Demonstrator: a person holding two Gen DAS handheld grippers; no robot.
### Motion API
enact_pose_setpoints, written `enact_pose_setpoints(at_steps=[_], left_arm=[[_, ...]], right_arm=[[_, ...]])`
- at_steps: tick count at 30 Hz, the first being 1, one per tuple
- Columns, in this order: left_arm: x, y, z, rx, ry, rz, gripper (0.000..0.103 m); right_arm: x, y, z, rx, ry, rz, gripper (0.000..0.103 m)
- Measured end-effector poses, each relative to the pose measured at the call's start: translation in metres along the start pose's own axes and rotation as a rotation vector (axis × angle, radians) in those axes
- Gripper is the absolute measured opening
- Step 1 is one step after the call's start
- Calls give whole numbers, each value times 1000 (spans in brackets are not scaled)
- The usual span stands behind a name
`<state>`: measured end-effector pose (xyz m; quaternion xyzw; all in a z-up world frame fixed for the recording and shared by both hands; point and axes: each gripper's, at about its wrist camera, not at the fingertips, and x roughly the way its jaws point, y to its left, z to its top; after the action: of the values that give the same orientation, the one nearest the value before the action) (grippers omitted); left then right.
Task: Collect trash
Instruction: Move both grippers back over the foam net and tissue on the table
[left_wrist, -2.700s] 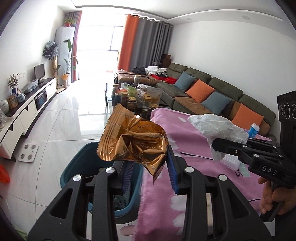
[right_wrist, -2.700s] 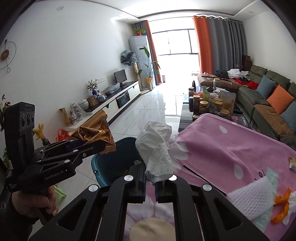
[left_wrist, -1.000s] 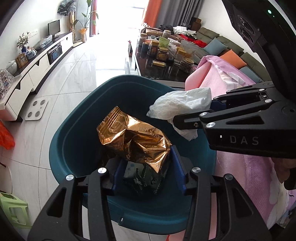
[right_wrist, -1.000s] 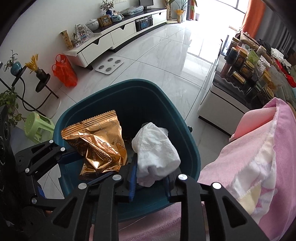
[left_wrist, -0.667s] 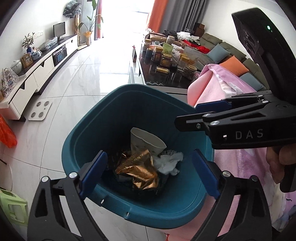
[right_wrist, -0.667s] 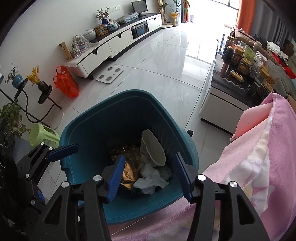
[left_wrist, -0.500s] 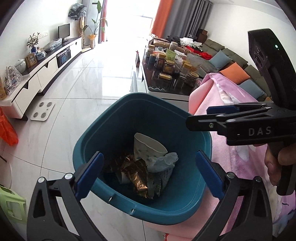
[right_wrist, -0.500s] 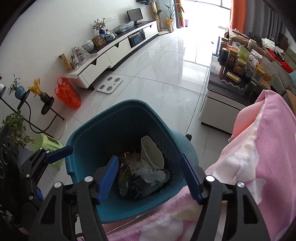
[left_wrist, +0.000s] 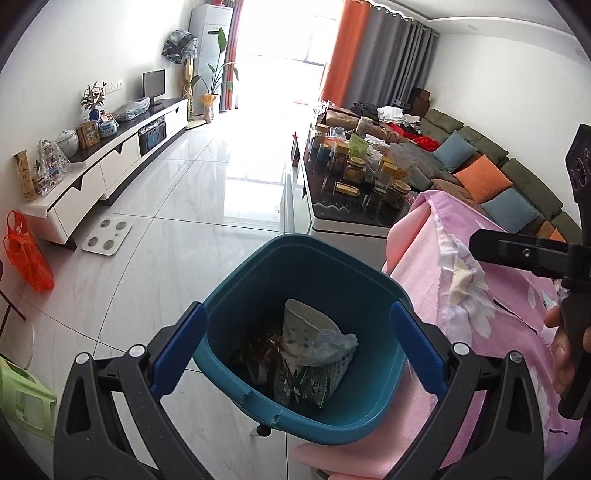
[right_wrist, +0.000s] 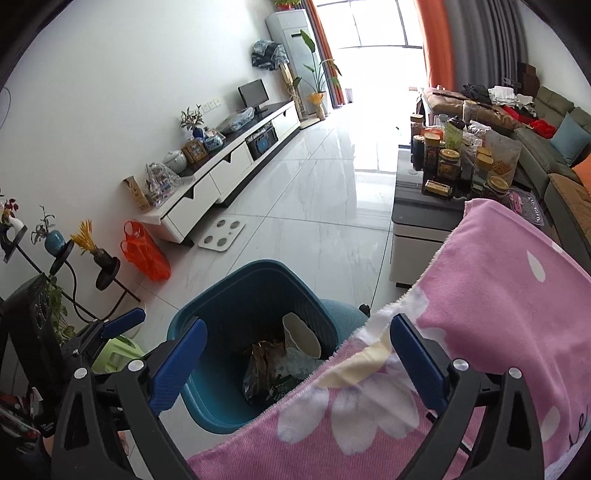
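Lying in the bottom of the teal bin (left_wrist: 236, 295) are a gold wrapper (right_wrist: 264, 363), a white tissue (left_wrist: 330, 345) and what looks like a paper cup (left_wrist: 308, 319). The left gripper (left_wrist: 297, 347) gapes wide, empty; the right gripper (right_wrist: 295, 363) is opening, nothing between its pads. At three o'clock a pink blanket (right_wrist: 498, 295) overlaps the bin's rim; jars (left_wrist: 369, 173) crowd a table at twelve.

Teal bin (left_wrist: 236, 291) and white scale (left_wrist: 107, 239) on tiled floor (left_wrist: 207, 206)
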<state>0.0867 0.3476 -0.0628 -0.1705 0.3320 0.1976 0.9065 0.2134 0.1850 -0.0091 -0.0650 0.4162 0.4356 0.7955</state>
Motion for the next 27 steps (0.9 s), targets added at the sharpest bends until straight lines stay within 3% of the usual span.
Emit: enact_pose_setpoints(at_steps=[13, 27], left_arm=[[-48, -64, 11, 69, -117, -97, 97], [-75, -156, -2, 178, -164, -222, 97]], right_arm=[[-75, -27, -40, 9, -150, -143, 96], [-152, -59, -122, 137, -311, -291, 96]])
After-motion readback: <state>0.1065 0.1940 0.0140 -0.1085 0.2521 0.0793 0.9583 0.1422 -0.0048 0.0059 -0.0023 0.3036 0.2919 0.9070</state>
